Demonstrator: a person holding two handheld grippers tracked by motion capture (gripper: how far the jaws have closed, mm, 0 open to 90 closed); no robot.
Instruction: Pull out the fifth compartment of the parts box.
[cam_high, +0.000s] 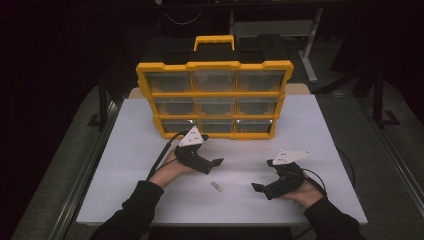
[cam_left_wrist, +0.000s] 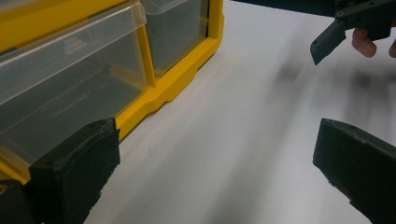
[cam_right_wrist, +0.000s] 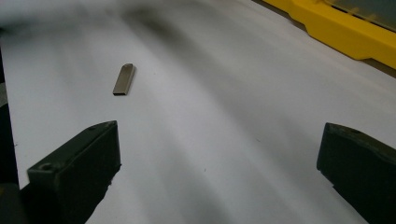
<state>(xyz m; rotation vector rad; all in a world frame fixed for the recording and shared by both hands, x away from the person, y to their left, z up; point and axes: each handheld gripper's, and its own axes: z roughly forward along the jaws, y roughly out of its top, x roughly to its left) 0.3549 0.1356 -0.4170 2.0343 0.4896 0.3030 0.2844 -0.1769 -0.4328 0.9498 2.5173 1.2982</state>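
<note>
A yellow drawer organizer (cam_high: 215, 65) with clear drawers stands at the back middle of the white table (cam_high: 320, 145). A small flat metal piece (cam_high: 216, 186) lies on the table between my two grippers. My left gripper (cam_high: 214, 149) is just in front of the organizer's bottom row, open and holding nothing. In the left gripper view its left jaw is beside a clear drawer (cam_left_wrist: 70, 88). My right gripper (cam_high: 262, 175) is to the right of the metal piece (cam_right_wrist: 124, 79), open and pointing left, with nothing between its fingers (cam_right_wrist: 74, 172).
The organizer's yellow base (cam_right_wrist: 341, 28) runs along the far side of the right gripper view. The right gripper's jaw and a fingertip appear top right in the left gripper view. Bare white tabletop surrounds the metal piece. Dark floor lies beyond the table edges.
</note>
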